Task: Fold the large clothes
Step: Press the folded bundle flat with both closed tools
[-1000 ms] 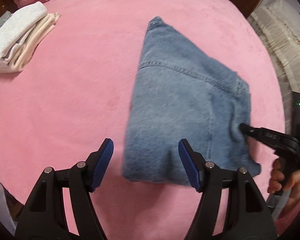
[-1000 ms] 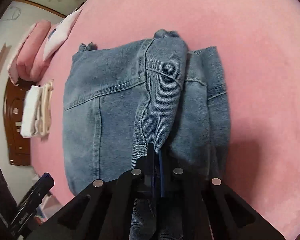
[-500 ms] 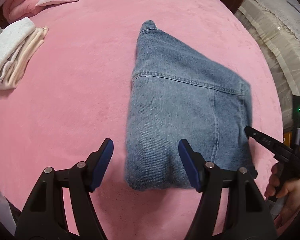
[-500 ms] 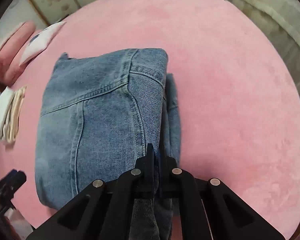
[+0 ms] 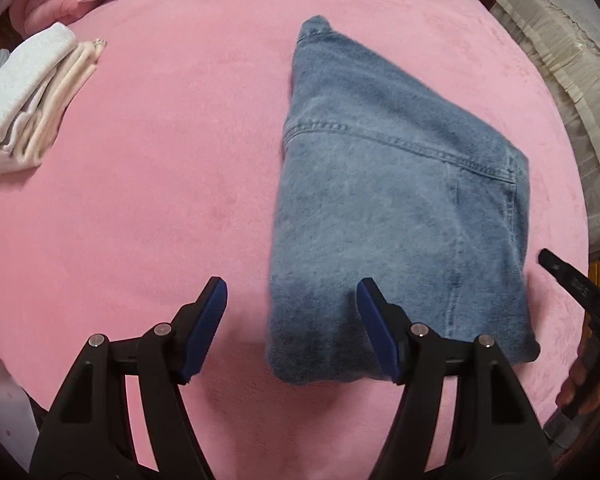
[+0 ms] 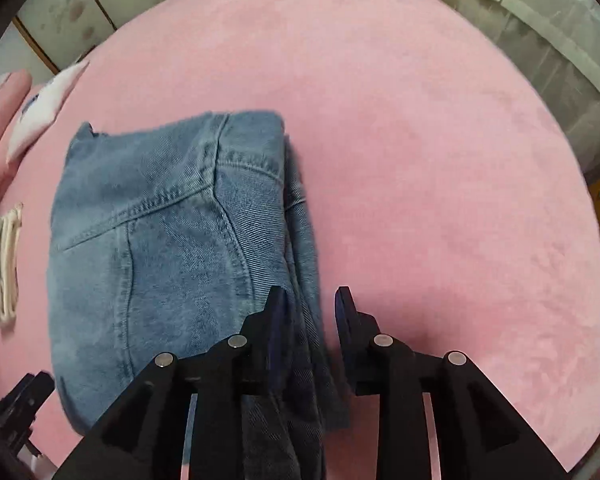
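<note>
Looks like the last fold is done: the jeans sit as a thick denim slab at 2 o'clock on the fuzzy pink bed. The right hand-held gripper has just been opening, letting go of the edge; the left hand-held gripper hangs released, empty. Next I'd guess squaring up that loose layer.

The left gripper pointed steeply down. Its two blue pads stood wide apart, and nothing was pressed between them. The right gripper pointed steeply down too. Its jaws had just been opening, and there was a gap between its dark fingers. Cloth lay in that gap, but the pads did not squeeze it. In the left wrist view, a hand held the right gripper's handle at the right edge.
</note>
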The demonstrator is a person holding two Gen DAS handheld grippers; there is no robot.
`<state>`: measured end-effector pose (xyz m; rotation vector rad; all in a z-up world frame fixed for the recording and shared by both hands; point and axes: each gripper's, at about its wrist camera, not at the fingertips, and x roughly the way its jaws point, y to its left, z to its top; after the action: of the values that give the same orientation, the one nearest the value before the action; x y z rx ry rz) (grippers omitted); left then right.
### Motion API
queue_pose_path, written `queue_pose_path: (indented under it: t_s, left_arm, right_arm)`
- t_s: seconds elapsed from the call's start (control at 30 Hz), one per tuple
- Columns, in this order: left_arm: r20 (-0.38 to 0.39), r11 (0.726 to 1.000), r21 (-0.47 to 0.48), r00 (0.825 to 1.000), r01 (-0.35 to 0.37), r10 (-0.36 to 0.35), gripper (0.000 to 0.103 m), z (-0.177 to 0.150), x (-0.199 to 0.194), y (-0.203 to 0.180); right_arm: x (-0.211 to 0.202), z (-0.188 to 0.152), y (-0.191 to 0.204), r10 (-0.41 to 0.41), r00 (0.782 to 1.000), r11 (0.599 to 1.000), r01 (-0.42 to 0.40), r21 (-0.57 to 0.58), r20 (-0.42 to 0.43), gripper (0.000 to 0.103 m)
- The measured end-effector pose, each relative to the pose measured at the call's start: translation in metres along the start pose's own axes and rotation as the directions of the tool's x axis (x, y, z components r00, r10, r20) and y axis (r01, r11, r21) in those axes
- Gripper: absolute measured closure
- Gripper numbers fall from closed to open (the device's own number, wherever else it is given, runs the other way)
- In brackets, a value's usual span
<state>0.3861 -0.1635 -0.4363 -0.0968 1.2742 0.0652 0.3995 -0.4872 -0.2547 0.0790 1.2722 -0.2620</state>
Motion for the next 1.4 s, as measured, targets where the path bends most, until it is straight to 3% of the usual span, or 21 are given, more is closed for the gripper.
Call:
queue_pose_path:
  t_s: [0.07, 0.17, 0.23, 0.27, 0.3, 0.33, 0.37, 0.43, 0.53, 0.57, 0.7, 0.73, 0.8, 0.87, 0.93, 1.0, 1.07, 1.13, 1.27, 1.4]
  left_arm:
    - [0.013, 0.998, -0.002, 0.998, 0.058, -0.058, 0.039, 0.001, -0.005, -0.001]
    - [0.012, 0.987, 0.014, 0.987, 0.162, -0.162, 0.046, 0.002, -0.008, -0.005]
    - [-0.020, 0.985, 0.040, 0.986, 0.166, -0.166, 0.064, 0.003, -0.002, -0.012]
    - [-0.049, 0.985, 0.047, 0.985, 0.168, -0.166, 0.087, 0.002, 0.004, -0.015]
    - [-0.064, 0.984, 0.045, 0.983, 0.174, -0.171, 0.101, 0.001, 0.008, -0.017]
    - [-0.084, 0.982, 0.039, 0.980, 0.183, -0.180, 0.101, -0.001, 0.014, -0.018]
    - [-0.100, 0.980, 0.036, 0.977, 0.194, -0.190, 0.101, -0.004, 0.020, -0.020]
    - [-0.107, 0.980, 0.045, 0.977, 0.193, -0.187, 0.102, -0.010, 0.027, -0.022]
    - [-0.124, 0.984, 0.029, 0.978, 0.175, -0.170, 0.102, -0.016, 0.037, -0.017]
    - [-0.126, 0.983, 0.015, 0.976, 0.182, -0.179, 0.102, -0.017, 0.038, -0.015]
    - [-0.113, 0.971, -0.075, 0.965, 0.228, -0.235, 0.102, -0.024, 0.036, -0.002]
    - [-0.106, 0.972, -0.080, 0.968, 0.222, -0.229, 0.102, -0.026, 0.036, -0.002]
    - [-0.104, 0.978, -0.060, 0.973, 0.201, -0.206, 0.102, -0.027, 0.033, -0.007]
    - [-0.108, 0.984, -0.045, 0.979, 0.172, -0.176, 0.102, -0.023, 0.024, -0.010]
    - [-0.068, 0.988, -0.001, 0.986, 0.154, -0.154, 0.102, -0.016, 0.008, -0.015]
    - [-0.051, 0.985, 0.040, 0.985, 0.165, -0.163, 0.102, -0.009, 0.001, -0.019]
    - [-0.065, 0.981, 0.064, 0.982, 0.182, -0.178, 0.102, -0.001, 0.009, -0.024]
    - [-0.096, 0.979, 0.065, 0.978, 0.193, -0.186, 0.103, 0.010, 0.027, -0.025]
    - [-0.123, 0.959, -0.015, 0.952, 0.282, -0.281, 0.103, 0.036, 0.052, -0.018]
    - [-0.106, 0.950, 0.046, 0.947, 0.308, -0.302, 0.103, 0.062, 0.061, -0.025]
  right_arm:
    - [-0.021, -0.003, 0.000, 0.002, 0.999, 1.000, -0.001, -0.012, 0.040, 0.079]
    - [-0.047, -0.011, 0.011, 0.176, 0.983, 0.984, -0.174, -0.028, 0.054, 0.079]
    - [-0.052, -0.021, 0.030, 0.350, 0.936, 0.936, -0.349, -0.054, 0.015, 0.079]
    - [-0.051, -0.026, 0.040, 0.424, 0.905, 0.904, -0.424, -0.056, -0.016, 0.079]
    - [-0.046, -0.032, 0.051, 0.494, 0.866, 0.865, -0.499, -0.051, -0.075, 0.086]
    - [-0.041, -0.034, 0.055, 0.515, 0.849, 0.851, -0.523, -0.050, -0.123, 0.092]
    - [-0.032, -0.038, 0.071, 0.509, 0.845, 0.850, -0.524, -0.061, -0.165, 0.102]
    - [-0.019, -0.049, 0.092, 0.458, 0.867, 0.868, -0.484, -0.113, -0.196, 0.102]
    - [0.005, -0.063, 0.101, 0.402, 0.878, 0.891, -0.440, -0.109, -0.259, 0.102]
    - [0.011, -0.067, 0.100, 0.364, 0.894, 0.907, -0.404, -0.116, -0.263, 0.102]
    - [0.017, -0.073, 0.077, 0.211, 0.960, 0.959, -0.240, -0.149, -0.186, 0.103]
    - [0.015, -0.074, 0.064, 0.247, 0.950, 0.959, -0.268, -0.093, -0.190, 0.103]
    - [0.008, -0.077, 0.055, 0.207, 0.963, 0.975, -0.218, -0.052, -0.171, 0.103]
    - [-0.005, -0.081, 0.060, 0.141, 0.979, 0.983, -0.156, -0.095, -0.146, 0.103]
    - [-0.029, -0.082, 0.071, 0.102, 0.993, 0.983, -0.111, -0.145, -0.064, 0.103]
    - [-0.054, -0.073, 0.070, 0.224, 0.974, 0.961, -0.226, -0.161, -0.034, 0.103]
    - [-0.064, -0.071, 0.078, 0.399, 0.914, 0.900, -0.406, -0.160, -0.073, 0.103]
    - [-0.054, -0.069, 0.105, 0.484, 0.864, 0.850, -0.501, -0.159, -0.139, 0.103]
    - [-0.028, -0.074, 0.143, 0.472, 0.856, 0.826, -0.513, -0.234, -0.213, 0.103]
    - [-0.001, -0.051, 0.174, 0.462, 0.868, 0.835, -0.494, -0.242, -0.179, 0.103]
